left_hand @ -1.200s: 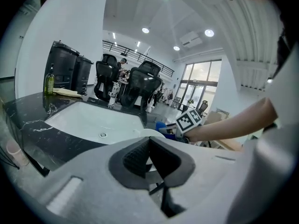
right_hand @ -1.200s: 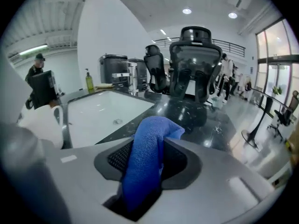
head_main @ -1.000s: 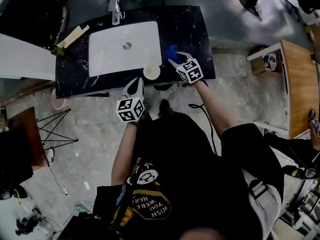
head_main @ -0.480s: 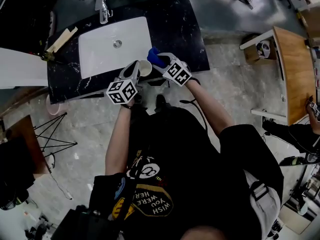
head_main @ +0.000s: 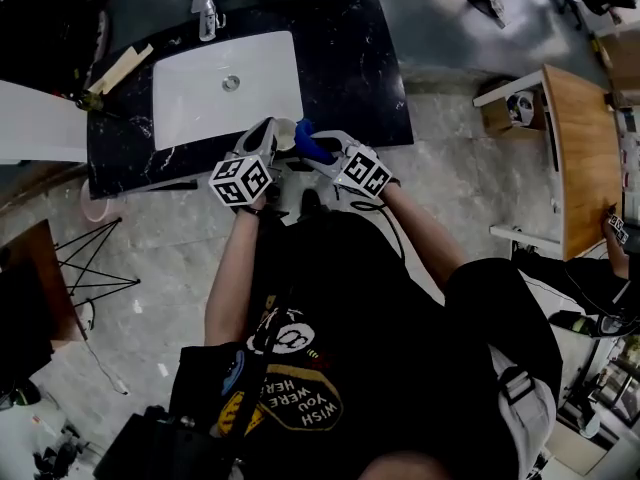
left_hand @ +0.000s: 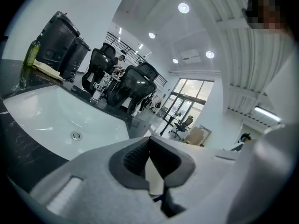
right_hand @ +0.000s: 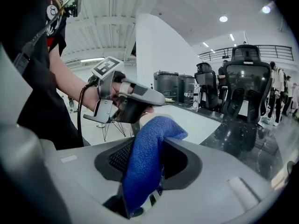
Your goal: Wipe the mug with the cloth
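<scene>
The mug [head_main: 286, 132] sits lifted at the near edge of the counter [head_main: 352, 68], just in front of the white sink [head_main: 222, 86], and my left gripper [head_main: 270, 136] has it pinched by the wall: along those jaws I see a thin cream strip clamped between the pads. My right gripper [head_main: 322, 151] is clenched on the blue cloth [head_main: 307, 144], a fold of which stands up past the jaw tips and lies right beside the mug; whether it presses on the rim I cannot tell. To wipe well, I judge I should hold the left grip firm and level so the mug does not twist on its thin wall, lead with the free fold of cloth and not the hard jaw tips, and sweep round the rim with light, even pressure. Both my forearms are bent inward across my front, elbows out, with the two grippers meeting nose to nose over the counter's edge.
</scene>
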Demonstrator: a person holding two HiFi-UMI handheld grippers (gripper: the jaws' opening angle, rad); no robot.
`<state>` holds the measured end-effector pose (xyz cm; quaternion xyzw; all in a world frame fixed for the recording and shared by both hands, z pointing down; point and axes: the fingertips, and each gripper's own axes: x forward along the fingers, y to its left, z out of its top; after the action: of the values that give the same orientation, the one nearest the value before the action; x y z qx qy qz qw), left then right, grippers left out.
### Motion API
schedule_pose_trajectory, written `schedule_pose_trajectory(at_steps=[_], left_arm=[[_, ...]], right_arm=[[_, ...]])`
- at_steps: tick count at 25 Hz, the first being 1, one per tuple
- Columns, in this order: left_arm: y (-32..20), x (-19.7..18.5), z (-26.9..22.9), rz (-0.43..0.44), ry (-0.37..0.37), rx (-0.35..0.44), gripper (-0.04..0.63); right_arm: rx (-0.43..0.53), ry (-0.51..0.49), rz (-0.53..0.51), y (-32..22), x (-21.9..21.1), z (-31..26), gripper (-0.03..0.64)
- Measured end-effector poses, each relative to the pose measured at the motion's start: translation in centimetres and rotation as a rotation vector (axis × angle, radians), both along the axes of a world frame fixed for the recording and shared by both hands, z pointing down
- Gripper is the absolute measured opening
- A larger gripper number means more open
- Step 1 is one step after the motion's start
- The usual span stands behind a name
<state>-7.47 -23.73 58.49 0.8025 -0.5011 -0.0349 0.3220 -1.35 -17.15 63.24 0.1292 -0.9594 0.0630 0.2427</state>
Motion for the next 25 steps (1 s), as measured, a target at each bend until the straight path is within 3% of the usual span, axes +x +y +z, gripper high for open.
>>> schedule_pose_trajectory(at_steps=[6,13,18,25], left_arm=[[-0.1,0.0,0.3,0.001,-0.001,-0.009,0.005],[0.1,-0.2,0.8,-0.043,0.026,-0.031,0.005],[0.1,-0.2,0.6,-0.053,0.025,-0.027,0.005],[-0.1,0.2,0.9,-0.037,0.004,-0.026,0.005]], right_arm=[[-0.074,-0.076,0.146,-4.2,1.6,-0.1,0.156],[-0.031,0.053,0.021,-2.1,0.8,1.9,0.156],[-0.03,0.064,-0.061,2.1,-0.7,2.0,0.16],[-0.05,0.079,0.123,-3.5,1.4,2.1,0.16]])
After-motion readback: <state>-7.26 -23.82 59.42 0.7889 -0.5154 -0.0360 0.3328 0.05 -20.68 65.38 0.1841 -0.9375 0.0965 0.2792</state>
